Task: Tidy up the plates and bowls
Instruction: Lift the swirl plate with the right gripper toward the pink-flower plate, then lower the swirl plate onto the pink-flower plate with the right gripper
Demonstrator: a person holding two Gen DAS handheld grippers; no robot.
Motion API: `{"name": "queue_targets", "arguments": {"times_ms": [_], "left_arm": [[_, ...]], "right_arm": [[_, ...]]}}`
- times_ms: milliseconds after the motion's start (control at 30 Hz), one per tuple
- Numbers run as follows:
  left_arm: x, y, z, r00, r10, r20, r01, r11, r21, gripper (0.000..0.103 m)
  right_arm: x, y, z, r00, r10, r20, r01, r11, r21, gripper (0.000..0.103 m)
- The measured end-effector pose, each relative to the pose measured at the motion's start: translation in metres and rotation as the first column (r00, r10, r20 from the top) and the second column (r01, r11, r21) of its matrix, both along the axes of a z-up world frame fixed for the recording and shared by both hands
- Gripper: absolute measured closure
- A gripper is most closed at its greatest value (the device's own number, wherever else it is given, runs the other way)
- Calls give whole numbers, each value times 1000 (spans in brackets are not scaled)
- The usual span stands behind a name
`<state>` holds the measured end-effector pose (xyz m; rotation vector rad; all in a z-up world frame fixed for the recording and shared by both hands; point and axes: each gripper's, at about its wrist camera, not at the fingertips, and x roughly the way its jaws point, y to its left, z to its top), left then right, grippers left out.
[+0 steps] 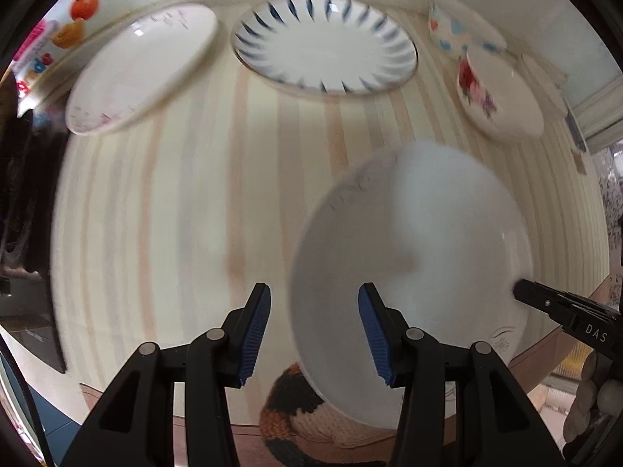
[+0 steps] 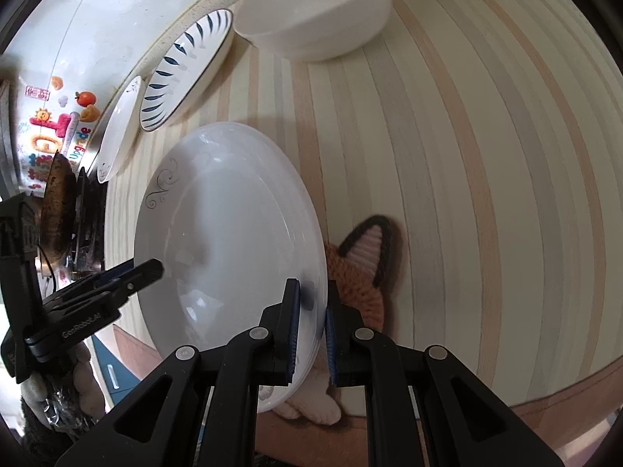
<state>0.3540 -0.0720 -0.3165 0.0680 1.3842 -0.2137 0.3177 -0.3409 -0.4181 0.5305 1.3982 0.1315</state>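
Held plate: white plate [image 2: 233, 241] with a thin grey scroll pattern on its rim, lifted and tilted above the striped bench [image 2: 447, 155].
Right gripper: right gripper [image 2: 312, 327] has its blue-padded fingers [image 2: 294, 327] pressed close on the near rim of this plate, one pad on each face of the rim.
Left gripper: left gripper [image 1: 314, 334] points down at the bench, its fingers [image 1: 255, 330] spread with a clear gap; the left edge of the white plate lies between them in the left wrist view, but the pads do not press on it.
Left gripper seen from the right: its black tip [image 2: 150, 268] is just beside the far edge of the plate; I cannot tell if it touches.
Under the plate: knitted orange toy [image 2: 362, 268] with a black-edged pointed ear lies on the bench, partly hidden by the plate.
Back row, left: pale plate [image 1: 140, 66] with faint pink marks, near the wall.
Back row, middle: plate with dark blue streaks [image 1: 325, 44] around the rim, beside the pale one.
Back row, right: bowl with red flowers [image 1: 500, 93], and behind it a bowl with blue marks [image 1: 463, 33].
Right wrist view, top: plain white bowl [image 2: 319, 11] stands on the bench, well apart from the held plate.
Wall: coloured stickers [image 1: 80, 15] at the left.
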Motion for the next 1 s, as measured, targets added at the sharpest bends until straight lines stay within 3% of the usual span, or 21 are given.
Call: {"name": "queue_targets", "arguments": {"times_ms": [67,133,200,267,300,333,367,400,433,567,900,1000], "left_arm": [[1,17,26,997,27,75,-26,1000,-7,59],[2,40,60,976,68,206,-67,998,-11,58],[4,65,89,926,124,358,-123,992,-26,56],[10,87,104,871,187,455,-173,982,-74,44],[18,99,107,843,224,488,-192,975,-114,36],[25,108,104,839,237,490,-195,971,-136,30],[38,114,100,855,229,466,-183,973,-142,30],[54,119,90,893,186,410,-138,980,-144,30],[65,124,80,912,165,376,-114,981,-154,30],[92,144,42,941,209,267,-166,970,-175,30],[133,187,-9,908,398,133,-362,904,-229,30],[141,194,-14,894,425,139,-394,896,-206,32]], "right_arm": [[-5,-7,13,1000,-20,13,20,1000,-23,90],[-10,-14,34,999,-36,36,37,999,-36,89],[-8,-13,59,997,-31,70,34,998,-44,89],[2,1,83,994,7,111,0,998,-62,86],[9,12,92,991,31,130,-22,997,-73,79],[20,28,101,986,65,155,-53,995,-83,69],[31,42,107,980,94,177,-81,993,-82,65],[44,58,112,973,122,197,-109,991,-77,61],[59,76,114,966,147,212,-133,988,-75,61],[131,142,113,942,221,252,-212,975,-66,61],[285,239,77,906,353,233,-326,934,-148,61],[315,253,57,904,376,204,-344,923,-173,61]]}}
